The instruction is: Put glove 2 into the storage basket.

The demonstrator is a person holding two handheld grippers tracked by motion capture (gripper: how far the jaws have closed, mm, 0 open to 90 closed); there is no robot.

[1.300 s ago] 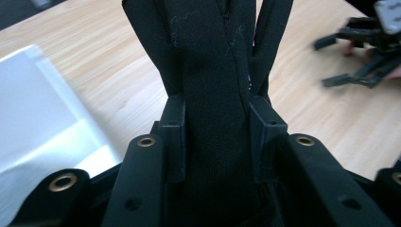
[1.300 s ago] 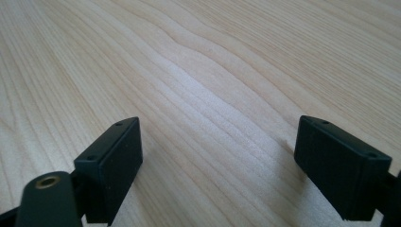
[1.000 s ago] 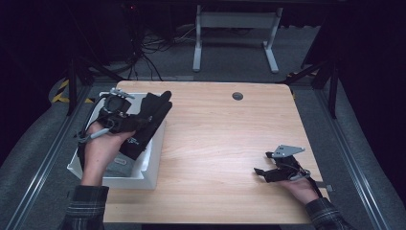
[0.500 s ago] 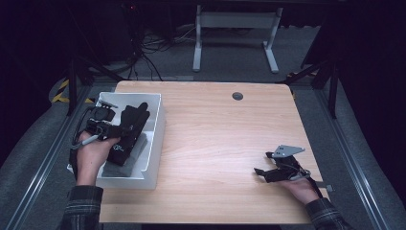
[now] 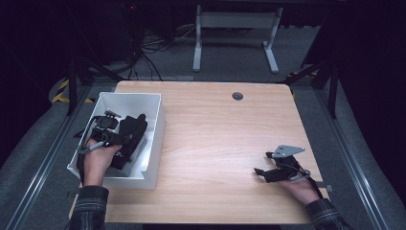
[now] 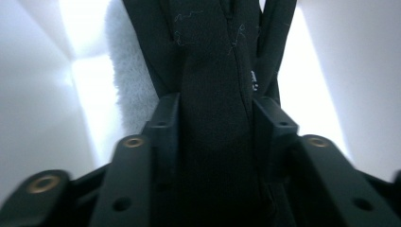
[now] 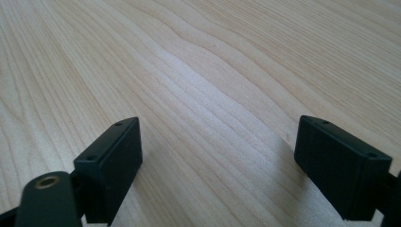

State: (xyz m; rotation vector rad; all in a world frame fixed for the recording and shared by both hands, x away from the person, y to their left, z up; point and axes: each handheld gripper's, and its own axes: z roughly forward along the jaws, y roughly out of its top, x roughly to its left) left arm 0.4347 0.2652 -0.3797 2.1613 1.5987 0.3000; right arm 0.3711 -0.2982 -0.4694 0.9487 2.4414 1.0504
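Hand-held gripper on the left [image 5: 125, 136], seen from the high view, sits down inside the white bin [image 5: 155, 124] at the tabletop's [image 5: 220, 143] left edge, with a black fabric item [image 5: 131, 139] bunched around its front; the right hand-held gripper [image 5: 261, 173] rests well apart on bare wood. In the left gripper view the black fabric runs straight up between the jaws, which have just been opening, and the pads [image 6: 163, 127] appear to touch the cloth still, so I judge it could snag and lift back out if the hand rises before they part further. In the right gripper view the jaws stand wide apart over plain wood, holding nothing, so little risk arises there.
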